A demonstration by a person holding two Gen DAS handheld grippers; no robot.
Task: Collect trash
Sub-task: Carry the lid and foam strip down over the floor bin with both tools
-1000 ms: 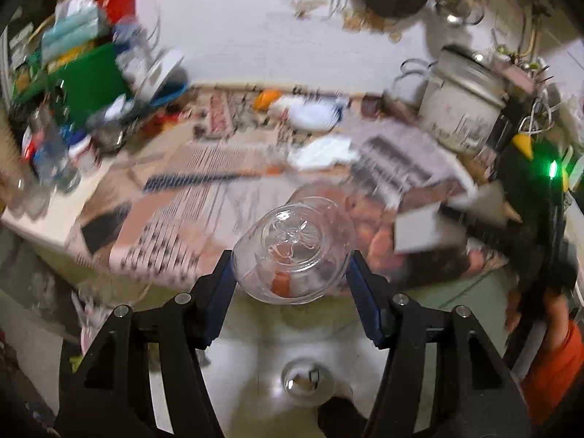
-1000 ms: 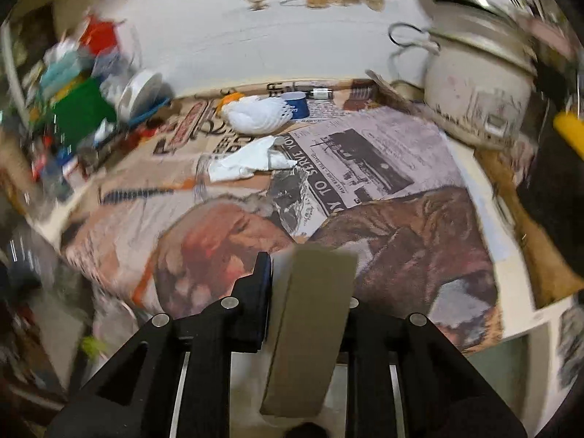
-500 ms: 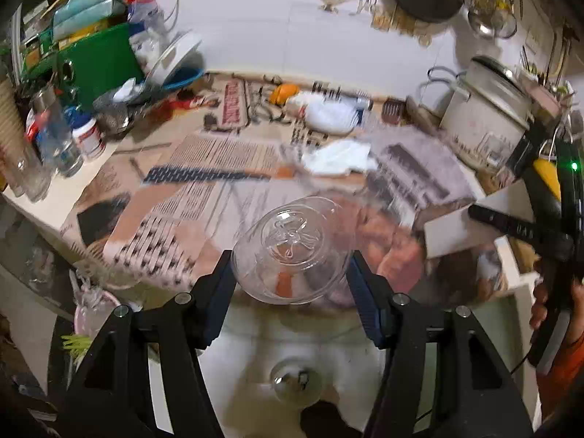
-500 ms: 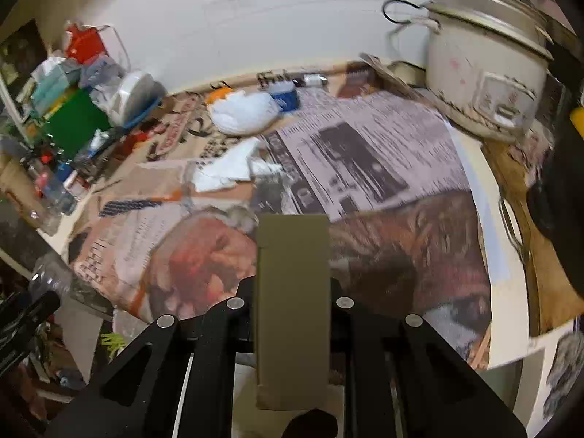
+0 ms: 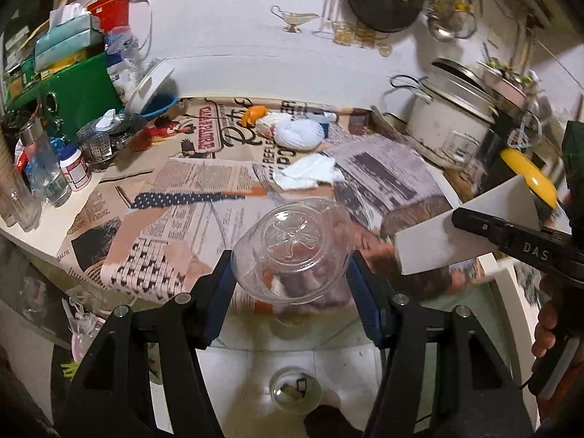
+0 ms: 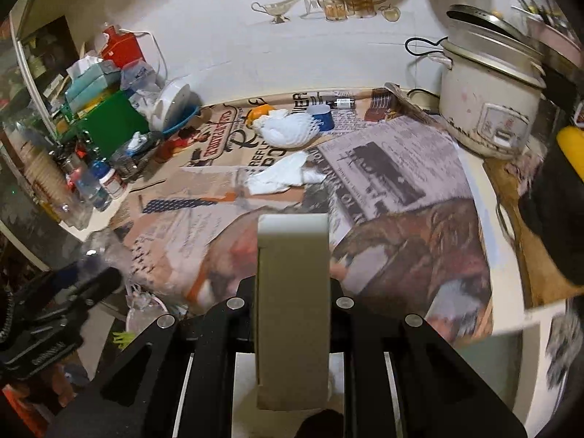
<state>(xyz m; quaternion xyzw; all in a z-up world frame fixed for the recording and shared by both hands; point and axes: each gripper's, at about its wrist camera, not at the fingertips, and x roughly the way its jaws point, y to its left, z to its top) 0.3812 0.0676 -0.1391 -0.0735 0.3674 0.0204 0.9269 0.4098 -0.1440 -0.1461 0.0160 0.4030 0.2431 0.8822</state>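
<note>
we hold a clear, dented plastic bottle [image 5: 292,252] between the blue pads of our left gripper [image 5: 292,273], base facing the camera; both pads press its sides, and it hangs above the near edge of the newspaper-covered counter [image 5: 182,189]. something orange and pale shows through its wall, though we cannot tell whether that lies inside it or behind it. our right gripper [image 6: 292,292] is clamped on a flat, folded piece of grey-brown cardboard [image 6: 292,310], which stands upright between the black fingers and above the counter's near part. its jaws have just been closing a little on that cardboard.

on the newspaper farther back lie a crumpled white tissue [image 6: 281,179] and a white foam net sleeve [image 6: 288,129], with a blue cup [image 6: 321,118] just beside the sleeve. a worn white rice cooker [image 6: 485,109] with its lid on stands at the right. at the left, a green box [image 5: 76,91] carries tissue packs, and a small metal strainer basket [image 5: 96,142] holds crumpled wrappers.
</note>
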